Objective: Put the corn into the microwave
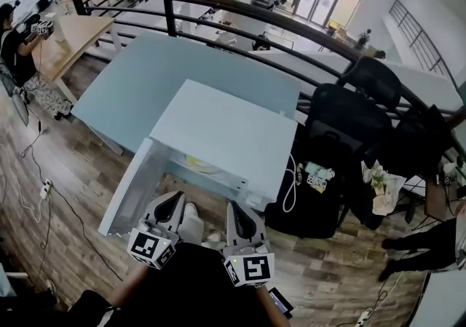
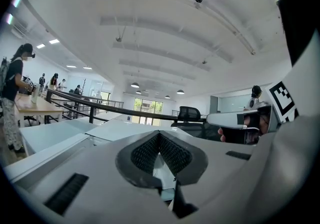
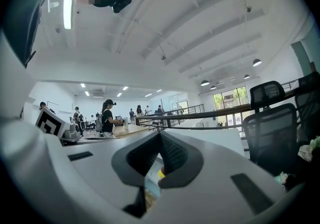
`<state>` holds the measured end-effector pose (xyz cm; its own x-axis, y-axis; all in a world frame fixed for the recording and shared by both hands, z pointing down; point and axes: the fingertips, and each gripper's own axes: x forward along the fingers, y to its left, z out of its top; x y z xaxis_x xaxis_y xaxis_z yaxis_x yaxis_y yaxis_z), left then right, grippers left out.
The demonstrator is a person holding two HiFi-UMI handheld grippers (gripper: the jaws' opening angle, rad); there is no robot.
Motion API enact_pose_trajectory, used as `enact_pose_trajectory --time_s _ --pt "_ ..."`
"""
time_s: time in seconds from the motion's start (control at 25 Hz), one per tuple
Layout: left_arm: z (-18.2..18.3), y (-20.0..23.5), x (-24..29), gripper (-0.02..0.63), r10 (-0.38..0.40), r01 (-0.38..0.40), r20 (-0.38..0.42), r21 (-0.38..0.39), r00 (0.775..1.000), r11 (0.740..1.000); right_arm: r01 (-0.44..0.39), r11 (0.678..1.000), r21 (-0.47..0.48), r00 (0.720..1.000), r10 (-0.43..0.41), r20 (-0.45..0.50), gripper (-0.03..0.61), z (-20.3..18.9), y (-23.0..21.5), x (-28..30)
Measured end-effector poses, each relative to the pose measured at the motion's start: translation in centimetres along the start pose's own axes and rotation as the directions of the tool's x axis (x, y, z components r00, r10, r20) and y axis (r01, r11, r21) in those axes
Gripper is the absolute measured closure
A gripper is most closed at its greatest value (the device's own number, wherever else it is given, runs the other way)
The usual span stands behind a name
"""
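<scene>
**Both grippers shut and empty in front of the open microwave**

Here's the head view, looking steeply down: the white microwave [image 1: 218,132] sits dead centre, at the near edge of the pale blue bench [image 1: 145,78]. Its door [image 1: 131,191] is swung wide open to the left. Inside the opening there's a pale yellow shape [image 1: 195,165]. It looks like the corn, though it's too small to be sure.

The left gripper [image 1: 177,200] and the right gripper [image 1: 234,209] are side by side, just near of the opening and pointing at it. In the left gripper view, the left gripper [image 2: 160,135] has its jaws pressed together at the tips, with nothing between them. It's the same in the right gripper view: the right gripper [image 3: 160,135] has its jaws closed tip to tip, pinching nothing. A small yellow spot [image 3: 158,172] peeks through the gap below the tips, beyond the jaws.

Behind the bench runs a dark railing [image 1: 240,16]. Black office chairs [image 1: 342,118] stand to the right of the microwave. At the far left, a person [image 1: 14,41] stands at a wooden table [image 1: 76,30].
</scene>
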<state>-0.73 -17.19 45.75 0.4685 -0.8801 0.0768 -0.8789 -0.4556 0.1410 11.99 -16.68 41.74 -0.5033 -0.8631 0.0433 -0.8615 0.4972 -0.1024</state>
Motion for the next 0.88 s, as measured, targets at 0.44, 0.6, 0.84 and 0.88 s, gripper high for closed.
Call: enact_pose_trajectory --time_s 0.44,0.6,0.84,0.88 --pt "-0.02 -0.06 -0.09 0.611 -0.004 0.004 -0.012 -0.011 1.0 1.0 -0.02 1.0 0.0 0.999 0.02 -0.03 0.571 -0.85 0.59 0.06" --pt "0.07 -0.03 0.0 0.611 -0.006 0.005 -0.013 -0.012 1.0 1.0 -0.028 1.0 0.003 0.999 0.028 -0.033 0.571 -0.96 0.82 0.18" --pt "-0.15 0.24 0.04 0.611 -0.006 0.006 -0.015 -0.021 1.0 1.0 -0.029 1.0 0.004 0.999 0.029 -0.038 0.571 -1.1 0.9 0.35" --pt "-0.21 0.28 0.08 0.611 -0.008 0.007 -0.015 -0.021 1.0 1.0 -0.029 1.0 0.005 0.999 0.029 -0.039 0.571 -1.12 0.91 0.42"
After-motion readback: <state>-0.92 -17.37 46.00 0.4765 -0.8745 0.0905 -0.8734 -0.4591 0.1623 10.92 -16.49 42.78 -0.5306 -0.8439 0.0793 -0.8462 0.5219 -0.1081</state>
